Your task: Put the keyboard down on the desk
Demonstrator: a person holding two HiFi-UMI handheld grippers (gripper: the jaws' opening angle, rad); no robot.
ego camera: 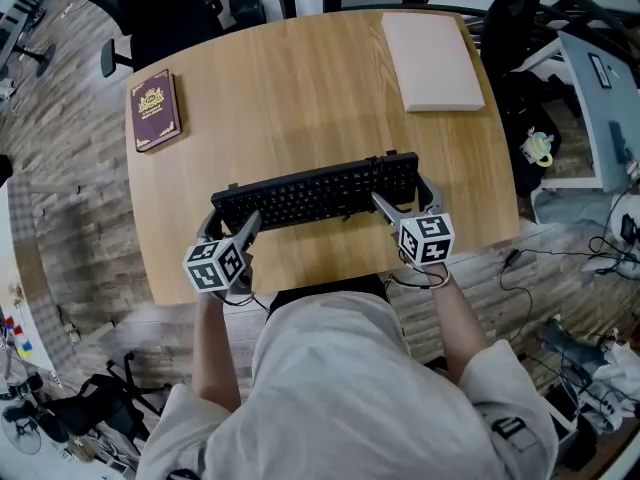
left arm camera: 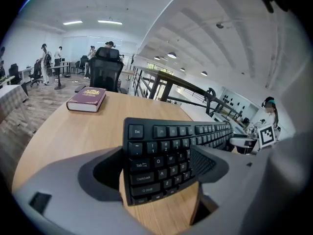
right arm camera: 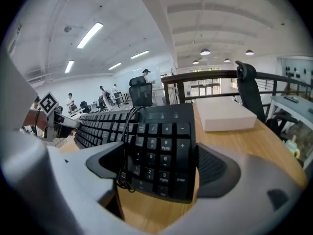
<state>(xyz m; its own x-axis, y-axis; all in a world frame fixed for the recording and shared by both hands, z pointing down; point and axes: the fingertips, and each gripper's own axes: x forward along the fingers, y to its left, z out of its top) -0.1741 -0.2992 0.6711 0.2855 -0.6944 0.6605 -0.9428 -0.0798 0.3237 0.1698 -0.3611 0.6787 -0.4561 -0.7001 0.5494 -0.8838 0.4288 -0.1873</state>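
A black keyboard hangs crosswise over the near part of the wooden desk, held at both ends and casting a shadow on the wood. My left gripper is shut on its left end, with the Esc and Tab keys showing between the jaws. My right gripper is shut on the right end, around the number pad. The keyboard's black cable loops over the keys beside the number pad. In both gripper views the keyboard tilts, its near edge off the wood.
A maroon book lies at the desk's far left corner. A flat white box lies at the far right. A black office chair stands behind the desk. Cables and clutter cover the floor to the right.
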